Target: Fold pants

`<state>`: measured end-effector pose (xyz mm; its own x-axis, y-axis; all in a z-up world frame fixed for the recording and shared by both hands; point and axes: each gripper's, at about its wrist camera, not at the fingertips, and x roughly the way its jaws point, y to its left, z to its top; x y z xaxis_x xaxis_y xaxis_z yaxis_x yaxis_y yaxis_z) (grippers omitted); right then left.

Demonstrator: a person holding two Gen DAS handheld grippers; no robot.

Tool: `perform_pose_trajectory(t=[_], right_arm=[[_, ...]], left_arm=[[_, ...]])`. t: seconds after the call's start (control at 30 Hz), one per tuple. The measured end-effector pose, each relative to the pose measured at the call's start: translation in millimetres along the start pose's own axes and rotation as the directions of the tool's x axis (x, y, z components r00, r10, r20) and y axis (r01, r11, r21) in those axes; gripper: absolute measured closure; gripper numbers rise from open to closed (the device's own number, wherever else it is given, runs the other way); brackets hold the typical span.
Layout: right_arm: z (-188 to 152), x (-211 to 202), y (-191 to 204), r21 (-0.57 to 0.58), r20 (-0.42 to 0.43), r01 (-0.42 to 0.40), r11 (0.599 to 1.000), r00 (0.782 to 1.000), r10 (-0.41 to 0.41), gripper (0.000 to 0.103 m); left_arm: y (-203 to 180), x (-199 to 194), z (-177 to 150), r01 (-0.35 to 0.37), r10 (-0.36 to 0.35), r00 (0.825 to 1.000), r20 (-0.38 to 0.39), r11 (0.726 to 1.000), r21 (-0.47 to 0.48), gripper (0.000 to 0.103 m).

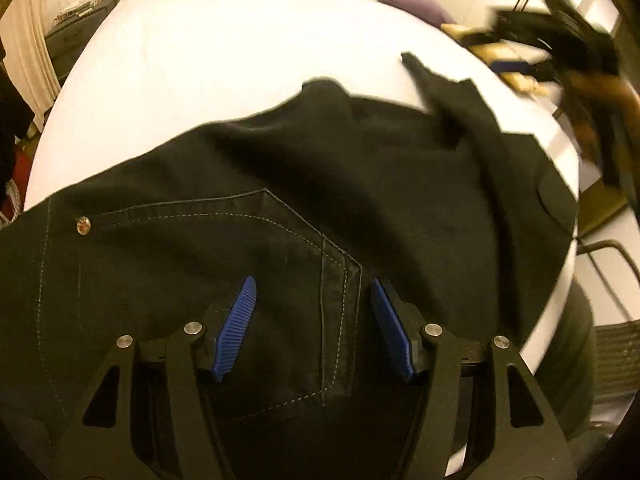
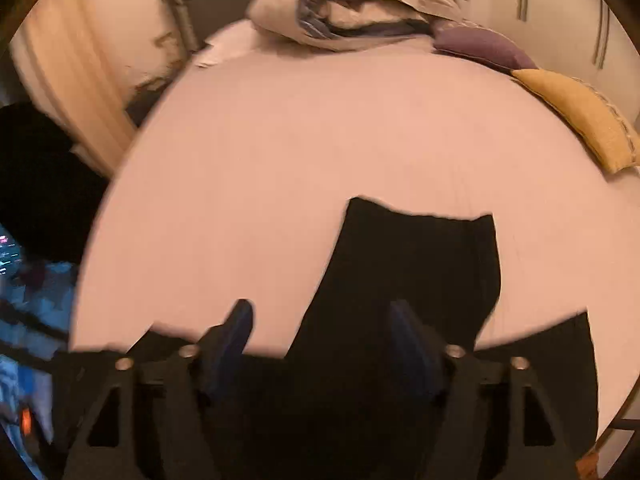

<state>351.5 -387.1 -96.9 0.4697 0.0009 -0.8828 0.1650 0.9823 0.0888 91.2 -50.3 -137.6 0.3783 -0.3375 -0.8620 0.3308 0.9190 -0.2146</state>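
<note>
Lying spread on the bed (image 1: 240,60), the black pants (image 1: 280,168) await folding; left claw (image 1: 314,312) hovers spread over their back pocket (image 1: 224,240), right claw (image 2: 320,332) spread near a leg; each should pinch fabric squarely before lifting

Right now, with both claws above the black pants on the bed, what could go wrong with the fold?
1. The left claw stands open over the back pocket; closing there may pinch only the top layer, so the fold drags unevenly.
2. The pants are still rumpled, with one corner turned up; folding now may lock in creases.
3. In the right wrist view the pants reach the near edge of the bed; a pull could slide them off.
</note>
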Motion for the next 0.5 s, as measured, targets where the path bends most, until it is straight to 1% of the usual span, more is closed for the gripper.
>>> perform_pose_trajectory(t=[0.1, 0.13, 0.2, 0.3, 0.37, 0.43, 0.47, 0.5], right_arm=[[14.2, 39.7, 0.3, 0.038, -0.054, 0.053, 0.998, 0.997, -0.05, 0.027], [20.6, 57.3, -5.9, 0.045, -0.075, 0.088, 0.995, 0.994, -0.084, 0.027], [25.1, 78.6, -7.6, 0.062, -0.105, 0.115, 0.991, 0.989, -0.108, 0.027], [25.3, 104.4, -7.0, 0.049, -0.156, 0.146, 0.988, 0.978, -0.137, 0.027], [23.7, 106.6, -7.9, 0.051, -0.134, 0.14, 0.989, 0.982, -0.133, 0.026], [23.1, 103.6, -11.3, 0.069, -0.119, 0.114, 0.991, 0.987, -0.106, 0.035], [22.9, 100.6, -14.0, 0.076, -0.116, 0.106, 0.991, 0.989, -0.096, 0.049], [22.9, 98.8, -16.6, 0.082, -0.115, 0.1, 0.992, 0.989, -0.091, 0.068]], left_arm=[[2.4, 6.4, 2.4, 0.004, -0.004, 1.0, -0.001, 1.0, -0.002, 0.045], [3.6, 8.7, -0.3, 0.007, -0.007, 1.0, -0.001, 1.0, -0.005, 0.045], [6.2, 8.5, -9.4, 0.011, -0.011, 1.0, 0.002, 1.0, -0.005, 0.045], [5.8, 11.9, -14.0, 0.004, -0.004, 1.0, 0.008, 1.0, 0.006, 0.045], [3.8, 13.9, -14.1, -0.005, 0.005, 1.0, 0.011, 1.0, 0.014, 0.044], [2.5, 14.2, -15.8, -0.008, 0.007, 1.0, 0.014, 1.0, 0.014, 0.044], [2.5, 12.6, -18.7, -0.008, 0.008, 1.0, 0.014, 1.0, 0.014, 0.044], [0.4, 13.1, -17.6, -0.009, 0.009, 1.0, 0.013, 1.0, 0.015, 0.044]])
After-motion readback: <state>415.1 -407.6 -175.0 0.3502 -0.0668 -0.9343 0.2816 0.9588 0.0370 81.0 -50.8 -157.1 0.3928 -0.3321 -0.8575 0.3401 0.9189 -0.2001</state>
